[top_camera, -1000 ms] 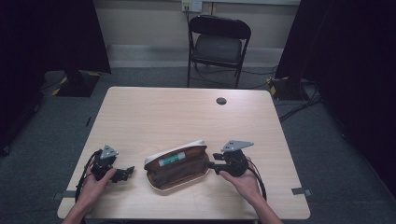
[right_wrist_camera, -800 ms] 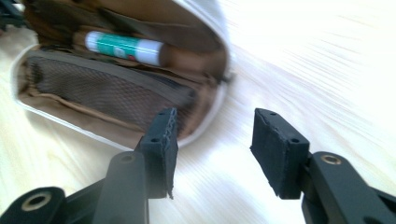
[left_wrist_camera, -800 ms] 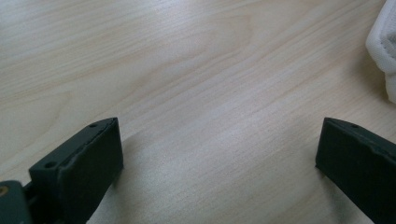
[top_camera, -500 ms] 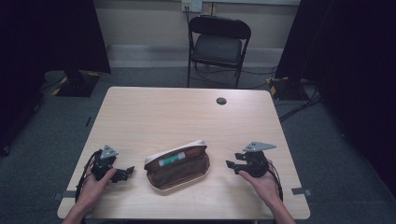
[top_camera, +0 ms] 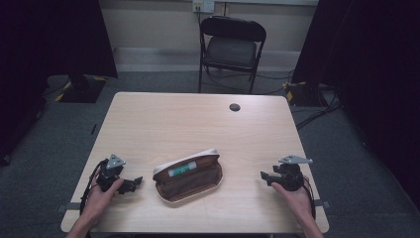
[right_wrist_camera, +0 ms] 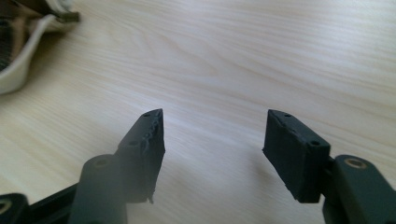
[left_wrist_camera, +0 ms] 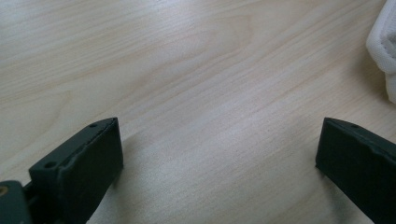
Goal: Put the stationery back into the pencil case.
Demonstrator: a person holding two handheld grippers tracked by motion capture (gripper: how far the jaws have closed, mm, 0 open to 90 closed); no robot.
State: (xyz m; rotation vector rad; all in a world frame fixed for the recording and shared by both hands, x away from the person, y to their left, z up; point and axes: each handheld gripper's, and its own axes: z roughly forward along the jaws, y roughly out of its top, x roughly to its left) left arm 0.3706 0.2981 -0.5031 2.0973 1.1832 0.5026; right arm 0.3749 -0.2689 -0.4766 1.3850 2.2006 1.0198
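An unzipped brown pouch with a cream edge (top_camera: 187, 176) lies near the table's front middle, and a green-labelled item shows inside it. My left gripper (top_camera: 132, 184) rests on the table to the pouch's left, jaws wide apart with bare wood between them (left_wrist_camera: 219, 154); the pouch's white edge (left_wrist_camera: 383, 44) lies off to the right. My right gripper (top_camera: 265, 177) sits to the pouch's right, well apart from it. Its jaws have just been opening and hold nothing (right_wrist_camera: 214, 135). The pouch's corner (right_wrist_camera: 18, 51) lies at the upper left in the right gripper view.
The light wooden table (top_camera: 198, 124) has a small dark round grommet (top_camera: 235, 107) near its far edge. A black folding chair (top_camera: 231, 49) stands behind the table. Dark curtains hang on both sides, and cables lie on the floor to the right.
My right gripper has drawn away from the pouch's right end and moved rightward toward the table's edge. The left gripper and the pouch have stayed put.
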